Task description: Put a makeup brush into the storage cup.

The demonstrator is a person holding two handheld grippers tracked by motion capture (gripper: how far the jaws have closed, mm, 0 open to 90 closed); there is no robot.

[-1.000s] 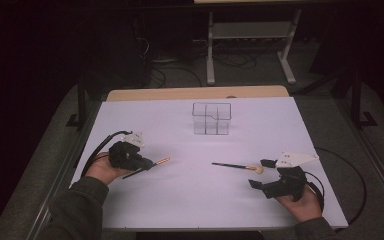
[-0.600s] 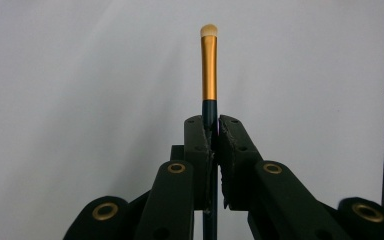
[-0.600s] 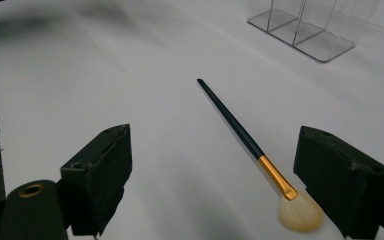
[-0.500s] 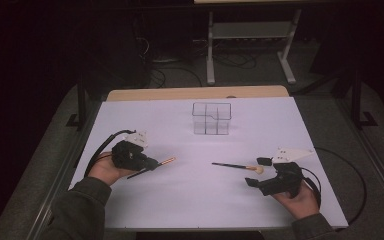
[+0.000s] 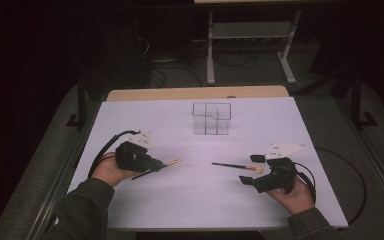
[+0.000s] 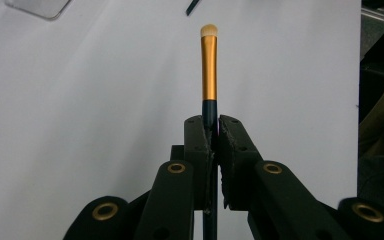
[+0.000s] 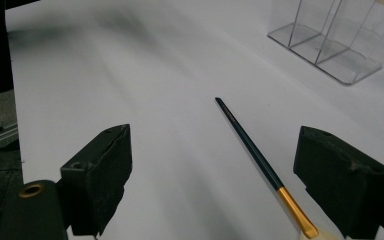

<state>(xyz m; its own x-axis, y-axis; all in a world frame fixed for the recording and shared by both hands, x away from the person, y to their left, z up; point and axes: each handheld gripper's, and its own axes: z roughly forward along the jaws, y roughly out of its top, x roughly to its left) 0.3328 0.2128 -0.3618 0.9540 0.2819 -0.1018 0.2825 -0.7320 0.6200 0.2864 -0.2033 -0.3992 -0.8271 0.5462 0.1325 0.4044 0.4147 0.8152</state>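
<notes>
Brushes on both sides of the white table (image 5: 190, 200). The left gripper (image 5: 152, 164) has its jaws clamped tight on the dark handle of a makeup brush (image 6: 209, 70), gold ferrule and pale tip poking out ahead, pointing toward the table's middle. Over on the right, the right gripper (image 5: 252, 170) sits with its jaws spread wide, nothing between them but a second brush (image 5: 236, 166) lying flat on the table, its bristle end just beside the jaws. Further back stands a clear divided organizer (image 5: 211, 118), well apart from both.
</notes>
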